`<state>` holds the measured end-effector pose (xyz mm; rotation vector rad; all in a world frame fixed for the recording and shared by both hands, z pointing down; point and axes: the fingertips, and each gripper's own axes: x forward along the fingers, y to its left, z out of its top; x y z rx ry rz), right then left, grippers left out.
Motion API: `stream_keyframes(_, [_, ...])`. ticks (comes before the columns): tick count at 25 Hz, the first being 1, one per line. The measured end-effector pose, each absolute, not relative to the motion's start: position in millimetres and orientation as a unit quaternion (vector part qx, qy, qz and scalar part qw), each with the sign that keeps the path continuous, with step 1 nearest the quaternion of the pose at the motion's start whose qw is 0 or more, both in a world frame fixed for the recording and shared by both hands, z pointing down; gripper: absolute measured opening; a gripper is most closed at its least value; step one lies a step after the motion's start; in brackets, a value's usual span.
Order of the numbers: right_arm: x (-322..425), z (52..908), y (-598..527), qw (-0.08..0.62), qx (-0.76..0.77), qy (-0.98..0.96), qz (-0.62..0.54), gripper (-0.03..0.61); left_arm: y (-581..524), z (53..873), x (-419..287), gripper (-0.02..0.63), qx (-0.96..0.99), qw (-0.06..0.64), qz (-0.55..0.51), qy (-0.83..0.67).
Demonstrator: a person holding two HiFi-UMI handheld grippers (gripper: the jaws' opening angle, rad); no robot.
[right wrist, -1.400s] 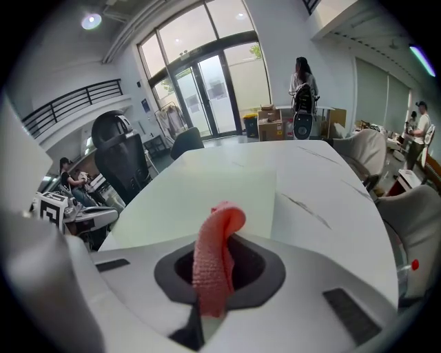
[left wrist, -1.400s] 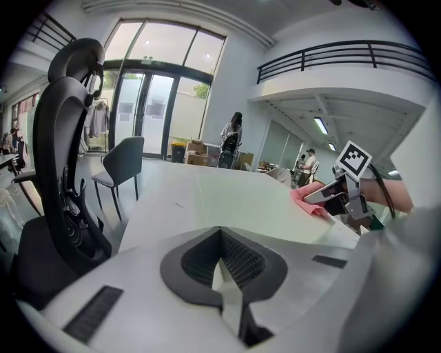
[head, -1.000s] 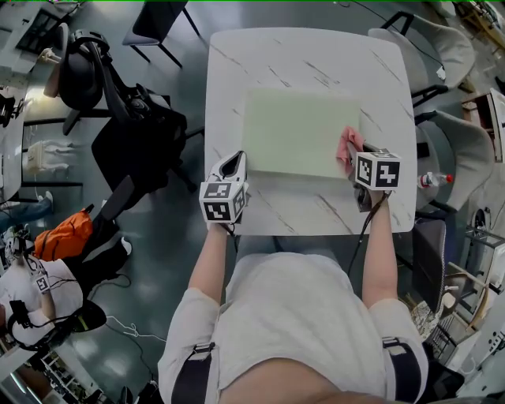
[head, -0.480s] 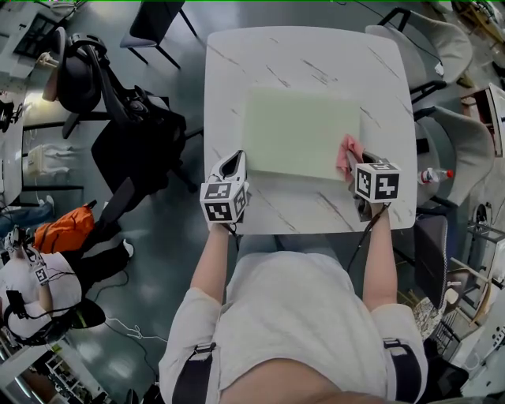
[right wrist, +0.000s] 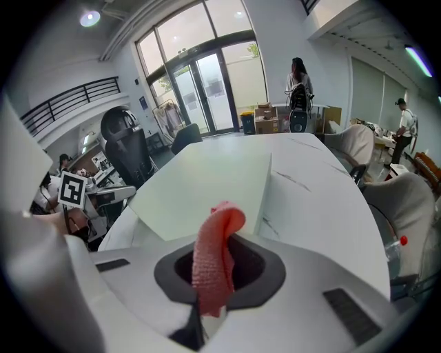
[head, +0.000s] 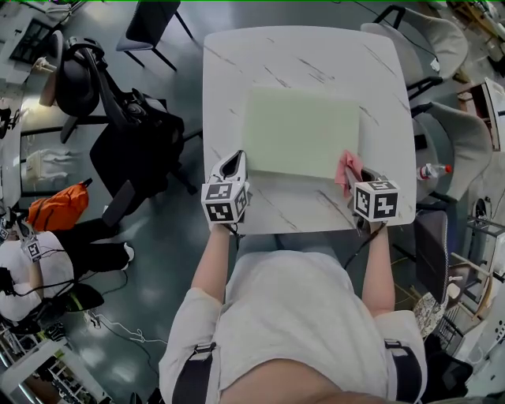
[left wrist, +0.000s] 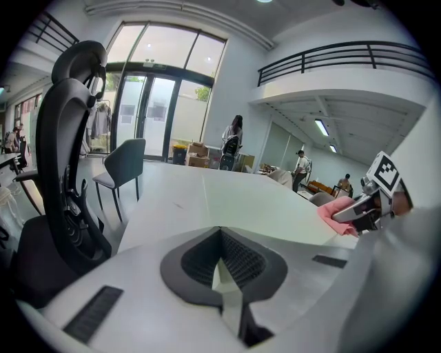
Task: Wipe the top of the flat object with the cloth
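Observation:
A pale green flat board [head: 301, 131] lies on the white marble table [head: 237, 71]; it also shows in the right gripper view as the board [right wrist: 207, 186] just ahead of the jaws. My right gripper [head: 353, 173] is shut on a pink cloth [head: 346, 169], at the board's near right corner. The cloth [right wrist: 215, 258] sticks up between the closed jaws. My left gripper [head: 231, 166] rests shut with nothing in it at the board's near left corner. From the left gripper view the cloth [left wrist: 337, 210] shows at the right.
A black office chair [head: 118, 102] stands left of the table, a grey chair [head: 154, 24] beyond it. Pale chairs [head: 442, 47] stand at the right, a bottle [head: 432, 170] beside them. People stand far back near glass doors [right wrist: 227, 83].
My right gripper has drawn the pink cloth back toward me along the board's right edge, to its near right corner. The left gripper has stayed put.

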<state>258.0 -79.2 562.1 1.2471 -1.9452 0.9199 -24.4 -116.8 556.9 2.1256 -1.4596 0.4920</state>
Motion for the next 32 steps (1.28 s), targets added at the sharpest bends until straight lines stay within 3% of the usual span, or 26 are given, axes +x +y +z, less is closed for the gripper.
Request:
stream_keyframes(10, [249.8, 564.1, -74.5, 0.33, 0.488, -0.728, 0.35, 0.031, -103.4, 551.1, -35.7, 0.012, 0.786, 0.244, 0.192, -0.534])
stream_keyframes(16, [234.7, 563.7, -75.7, 0.328, 0.494, -0.724, 0.351, 0.031, -95.1, 562.7, -48.3, 0.012, 0.787, 0.273, 0.2, -0.516])
stream_keyframes(32, [124.1, 563.3, -91.4, 0.317, 0.477, -0.742, 0.35, 0.031, -92.5, 561.3, -42.1, 0.012, 0.83, 0.278, 0.196, -0.442])
